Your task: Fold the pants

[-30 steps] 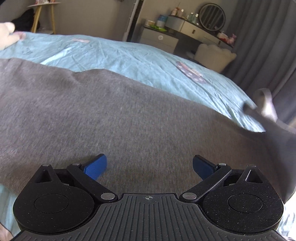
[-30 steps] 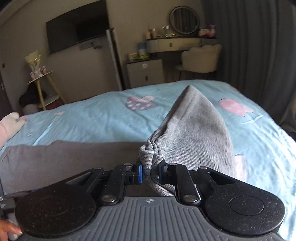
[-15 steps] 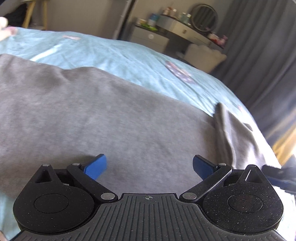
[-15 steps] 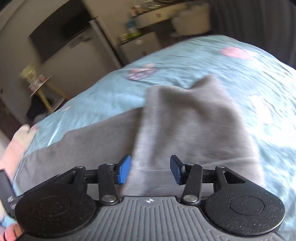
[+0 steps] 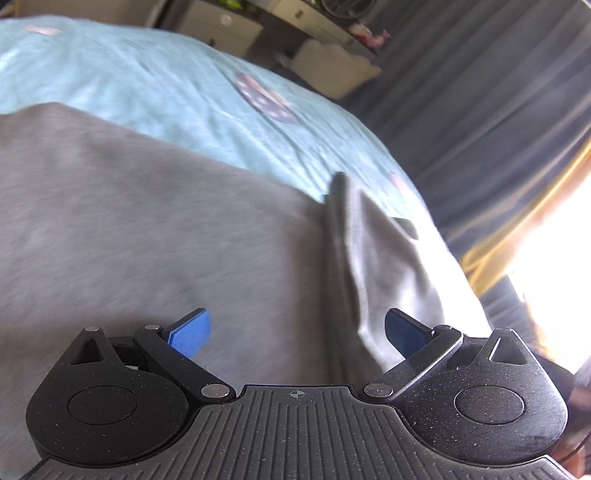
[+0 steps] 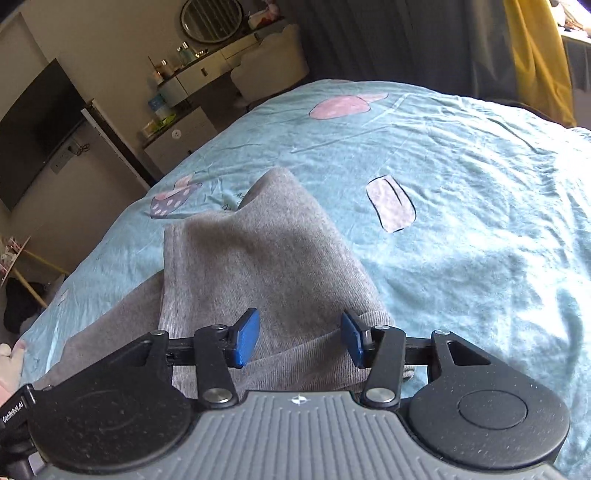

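Note:
Grey pants (image 5: pixel 147 229) lie spread on a light blue bedsheet (image 5: pixel 147 85). One end of them is folded over into a flap (image 6: pixel 266 258) that rests on the lower layer. My right gripper (image 6: pixel 299 339) hovers just over the flap's near edge; its jaws are opening, the blue pads stand apart and do not press the cloth. In the blurred left wrist view my left gripper (image 5: pixel 295 328) is wide open above the pants, with the flap's folded edge (image 5: pixel 340 258) running up between its fingers.
The blue bedsheet (image 6: pixel 461 206) with pink prints stretches to the right of the flap. Beyond the bed stand a dresser with a round mirror (image 6: pixel 210 18), a pale chair (image 6: pixel 269 66), a dark screen (image 6: pixel 37 125) and grey curtains (image 5: pixel 480 92). A person's hand (image 6: pixel 9 365) shows at the left edge.
My right gripper let go of the bunched grey cloth, which now lies flat as a folded flap, and it sank and rolled. The left view swung right toward the flap.

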Tool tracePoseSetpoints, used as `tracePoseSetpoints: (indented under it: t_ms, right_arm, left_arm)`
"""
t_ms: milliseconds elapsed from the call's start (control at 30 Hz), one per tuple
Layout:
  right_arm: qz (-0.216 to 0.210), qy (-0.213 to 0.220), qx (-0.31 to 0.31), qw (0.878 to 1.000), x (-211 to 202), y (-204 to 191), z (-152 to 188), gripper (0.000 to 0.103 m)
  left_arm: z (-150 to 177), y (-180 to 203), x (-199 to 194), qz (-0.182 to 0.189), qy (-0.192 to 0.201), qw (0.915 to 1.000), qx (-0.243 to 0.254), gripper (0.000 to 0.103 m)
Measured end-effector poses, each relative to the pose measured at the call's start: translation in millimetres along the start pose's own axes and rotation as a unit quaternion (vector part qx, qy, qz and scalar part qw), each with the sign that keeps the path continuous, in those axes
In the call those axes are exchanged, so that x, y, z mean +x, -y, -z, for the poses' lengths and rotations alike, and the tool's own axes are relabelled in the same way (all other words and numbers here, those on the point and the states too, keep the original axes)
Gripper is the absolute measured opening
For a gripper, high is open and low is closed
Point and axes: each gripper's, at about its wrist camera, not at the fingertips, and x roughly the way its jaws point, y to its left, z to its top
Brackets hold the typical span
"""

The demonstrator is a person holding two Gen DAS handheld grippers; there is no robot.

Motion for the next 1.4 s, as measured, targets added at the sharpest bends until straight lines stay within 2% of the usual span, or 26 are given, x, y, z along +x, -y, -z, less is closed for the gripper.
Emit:
tracePoseSetpoints:
  t_ms: [100,233,333,433,467,500,567,600,633,700,733,867,1033,1133,1200,1300,1367,1400]
  right_arm:
    - [-0.028,0.001,0.029,0.999,1,11,-3,0.058]
    - [-0.062,0.01,0.069,0.996,1,22,-1,0.062]
    - [-0.089,0.021,0.082,0.992,0,29,0,0.072]
    - [-0.105,0.027,0.092,0.99,0,33,-1,0.074]
    - [-0.107,0.027,0.093,0.99,1,34,-2,0.074]
    - [-0.108,0.026,0.091,0.99,0,33,-1,0.074]
    - [-0.111,0.027,0.087,0.99,0,32,-1,0.074]
    - [-0.111,0.028,0.083,0.99,-2,31,-1,0.074]
    - [-0.111,0.029,0.08,0.99,-2,30,-1,0.074]
    - [-0.107,0.033,0.076,0.991,-6,30,-1,0.074]
    - [-0.103,0.034,0.073,0.991,-7,29,-2,0.074]
    - [-0.095,0.039,0.053,0.993,-19,26,-3,0.074]
    - [-0.105,0.032,0.036,0.993,-23,16,-5,0.074]
    - [-0.118,0.016,0.021,0.993,-18,3,-3,0.074]
    - [-0.123,0.004,0.003,0.992,-13,-8,1,0.074]
    - [-0.125,-0.02,-0.012,0.992,-4,-22,6,0.074]
    - [-0.125,-0.029,-0.022,0.992,-1,-29,9,0.074]
    - [-0.125,-0.031,-0.029,0.991,0,-32,10,0.074]
  left_arm:
    - [-16,11,32,0.045,-0.045,0.9977,-0.024,0.103]
    - [-26,24,78,0.04,-0.099,0.9938,-0.032,0.103]
    - [-29,31,94,0.055,-0.098,0.9931,-0.035,0.103]
    - [-30,29,107,0.105,-0.111,0.9834,-0.098,0.102]
    - [-29,27,110,0.108,-0.11,0.9813,-0.116,0.102]
    - [-29,26,112,0.109,-0.107,0.9799,-0.128,0.097]
    - [-27,18,117,0.107,-0.119,0.9735,-0.164,0.063]
    - [-25,13,121,0.102,-0.133,0.968,-0.187,0.038]
    - [-22,5,124,0.103,-0.144,0.9615,-0.21,0.026]
    - [-18,-2,122,0.107,-0.138,0.9563,-0.234,0.022]
    - [-17,-2,116,0.104,-0.129,0.958,-0.234,0.02]
    - [-24,14,82,0.078,-0.081,0.9811,-0.158,0.017]
    - [-28,15,23,0.052,-0.028,0.994,-0.092,0.017]
    - [-24,0,-13,0.016,0.0,0.9978,-0.065,0.017]
    - [-19,-15,-28,-0.023,0.004,0.9981,-0.057,0.018]
    - [-12,-38,-30,-0.067,-0.018,0.9952,-0.068,0.028]
    - [-10,-53,-36,-0.068,-0.015,0.9936,-0.089,0.035]
    - [-10,-58,-36,-0.062,-0.012,0.9924,-0.105,0.047]
